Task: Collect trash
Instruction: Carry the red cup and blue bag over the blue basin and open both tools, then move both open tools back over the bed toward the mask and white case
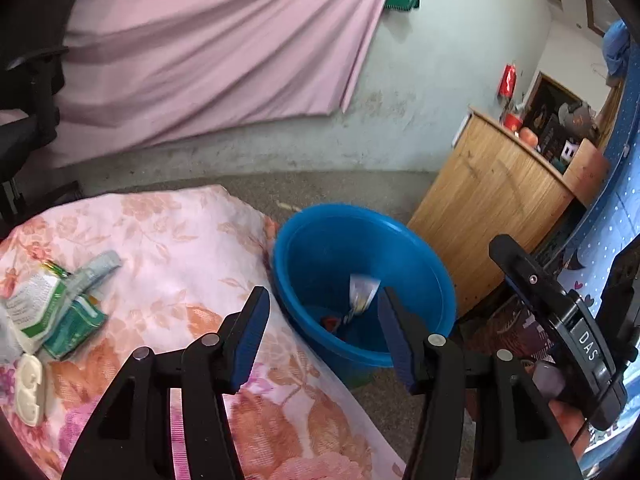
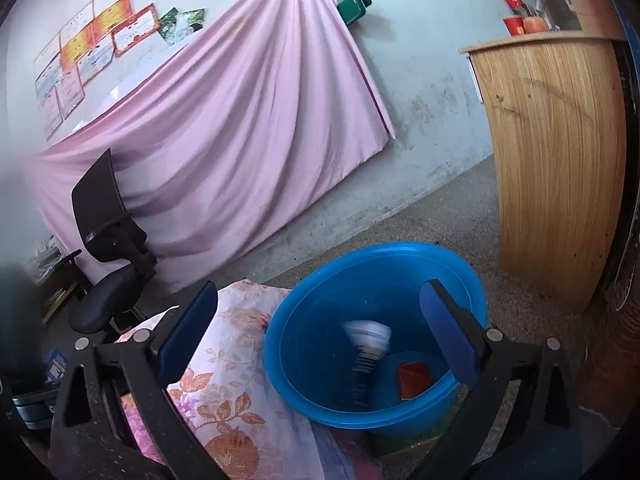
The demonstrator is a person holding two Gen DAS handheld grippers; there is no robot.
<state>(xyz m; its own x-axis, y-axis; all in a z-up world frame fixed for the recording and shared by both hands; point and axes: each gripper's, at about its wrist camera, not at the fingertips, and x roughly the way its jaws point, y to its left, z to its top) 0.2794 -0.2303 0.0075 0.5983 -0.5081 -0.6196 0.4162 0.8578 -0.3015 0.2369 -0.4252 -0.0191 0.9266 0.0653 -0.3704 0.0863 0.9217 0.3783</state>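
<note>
A blue plastic bucket stands on the floor beside the bed corner. Inside it a silvery-white wrapper shows motion blur, loose in the air, with a red scrap on the bottom. My left gripper hangs open above the bucket's near rim, nothing between its fingers. In the right wrist view the same bucket holds the blurred wrapper and a red piece. My right gripper is open and empty over it. Green-and-white packets lie on the floral bedspread.
A white plastic case lies near the packets. A wooden cabinet stands right of the bucket. A black office chair is at the left by a pink hanging sheet. The other gripper's body, held by a hand, fills the right edge.
</note>
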